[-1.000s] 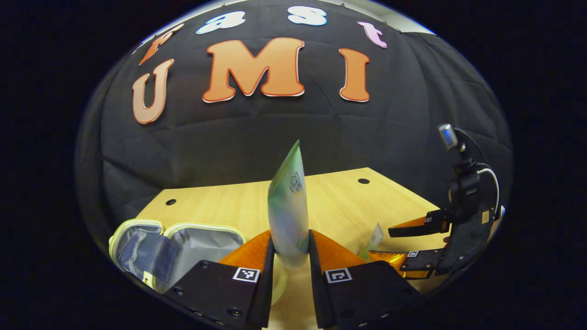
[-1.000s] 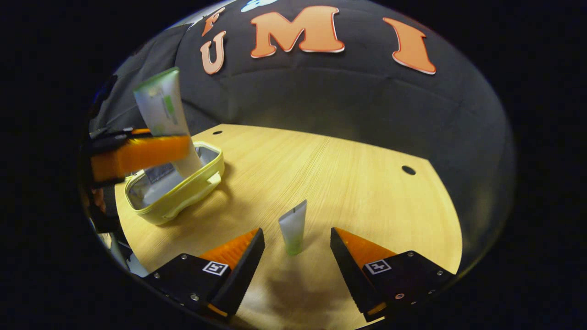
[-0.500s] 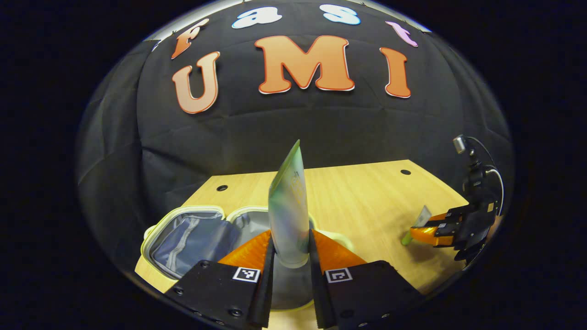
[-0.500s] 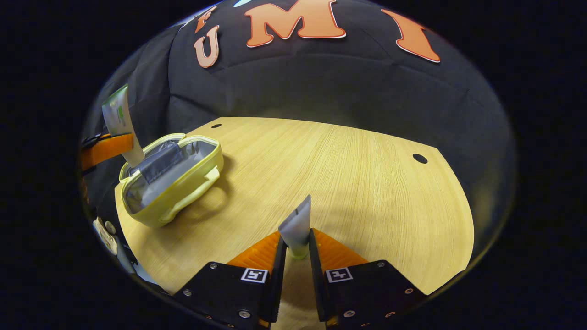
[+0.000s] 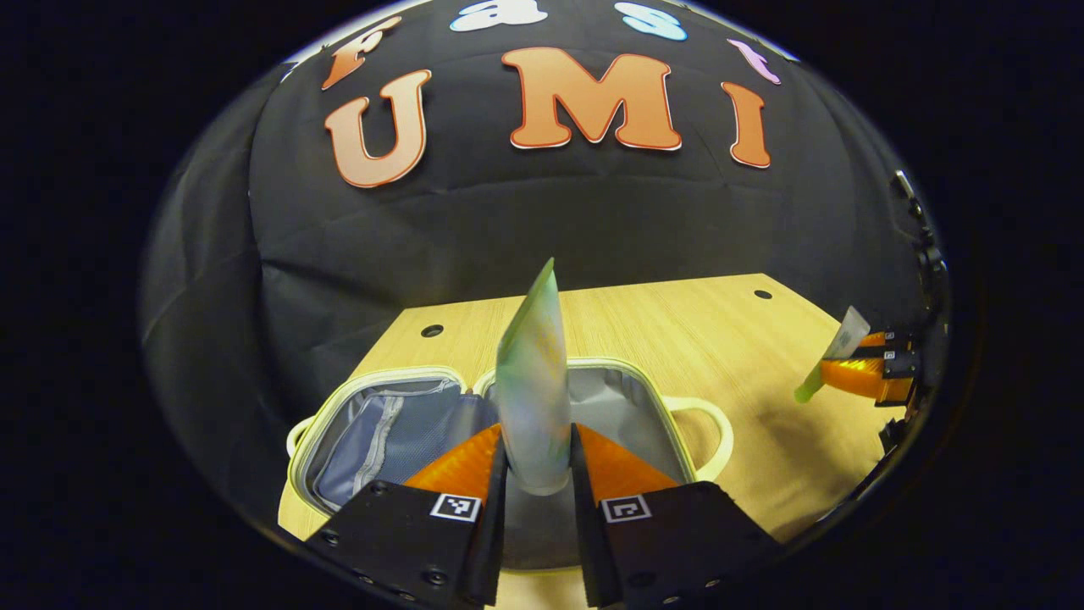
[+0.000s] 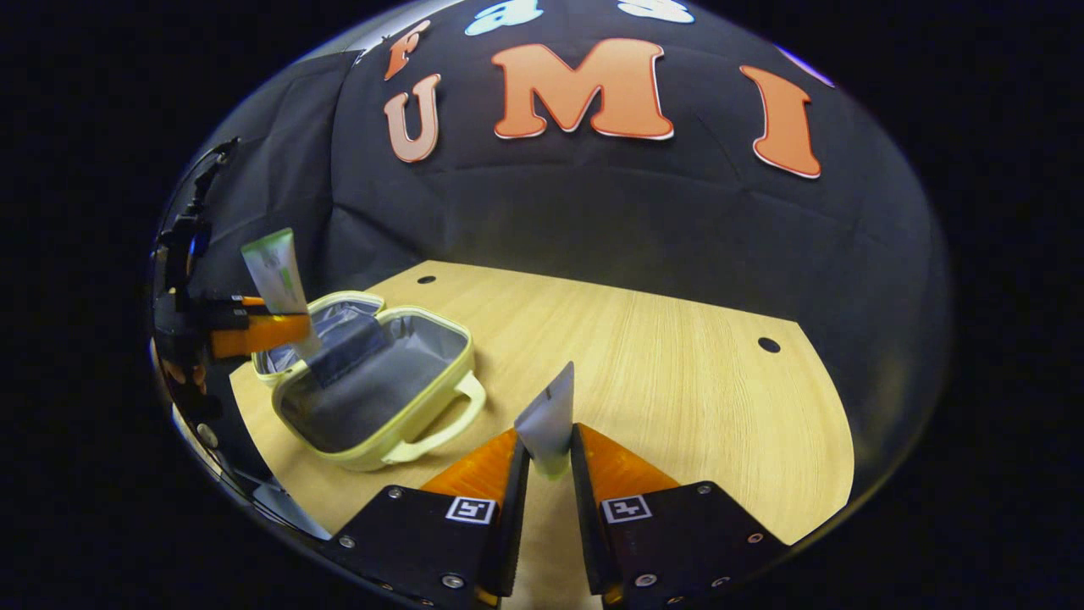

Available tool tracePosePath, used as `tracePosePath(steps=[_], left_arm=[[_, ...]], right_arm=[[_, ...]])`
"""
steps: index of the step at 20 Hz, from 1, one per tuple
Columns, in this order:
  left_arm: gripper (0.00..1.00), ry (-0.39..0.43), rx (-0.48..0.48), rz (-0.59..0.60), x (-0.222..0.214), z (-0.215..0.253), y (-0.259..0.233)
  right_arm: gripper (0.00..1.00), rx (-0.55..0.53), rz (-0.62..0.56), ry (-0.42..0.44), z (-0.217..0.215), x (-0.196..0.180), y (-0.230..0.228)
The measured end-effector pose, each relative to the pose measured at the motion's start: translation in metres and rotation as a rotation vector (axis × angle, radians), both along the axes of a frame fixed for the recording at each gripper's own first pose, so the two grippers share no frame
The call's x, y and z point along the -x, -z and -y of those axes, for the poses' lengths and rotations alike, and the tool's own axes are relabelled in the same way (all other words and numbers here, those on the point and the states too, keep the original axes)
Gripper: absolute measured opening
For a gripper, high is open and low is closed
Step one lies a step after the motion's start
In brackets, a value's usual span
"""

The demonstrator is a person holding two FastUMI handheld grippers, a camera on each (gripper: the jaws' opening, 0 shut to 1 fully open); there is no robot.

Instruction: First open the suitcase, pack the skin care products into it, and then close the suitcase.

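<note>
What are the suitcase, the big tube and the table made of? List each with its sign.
Suitcase: likely smooth pale-yellow plastic shell with grey fabric lining, which creases.
Big tube: probably soft frosted plastic; flat crimped end, matte sheen, held by the left gripper.
Table: wood or wood-look laminate; straight grain lines.

Two skin care tubes, a large one at 12 o'clock and a small one at 3 o'clock, one open suitcase, one table, two grippers.
</note>
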State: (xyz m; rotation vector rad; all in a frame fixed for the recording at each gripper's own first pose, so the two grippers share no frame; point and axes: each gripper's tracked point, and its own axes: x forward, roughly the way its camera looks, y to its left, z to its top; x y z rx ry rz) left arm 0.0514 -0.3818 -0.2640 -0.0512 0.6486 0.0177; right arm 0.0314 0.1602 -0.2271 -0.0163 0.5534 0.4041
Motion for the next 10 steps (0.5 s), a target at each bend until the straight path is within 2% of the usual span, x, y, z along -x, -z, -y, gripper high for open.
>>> tracePosePath(steps=[7, 10], left_arm=[[0.37, 0.143, 0.078, -0.14, 0.008, -0.014, 0.052], [0.37, 0.202, 0.114, -0.274, 0.015, -0.014, 0.082]], right_arm=[[0.31, 0.017, 0.036, 0.015, -0.068, 0.018, -0.024], [0.31, 0.006, 0.014, 0.021, -0.099, 0.024, -0.023]])
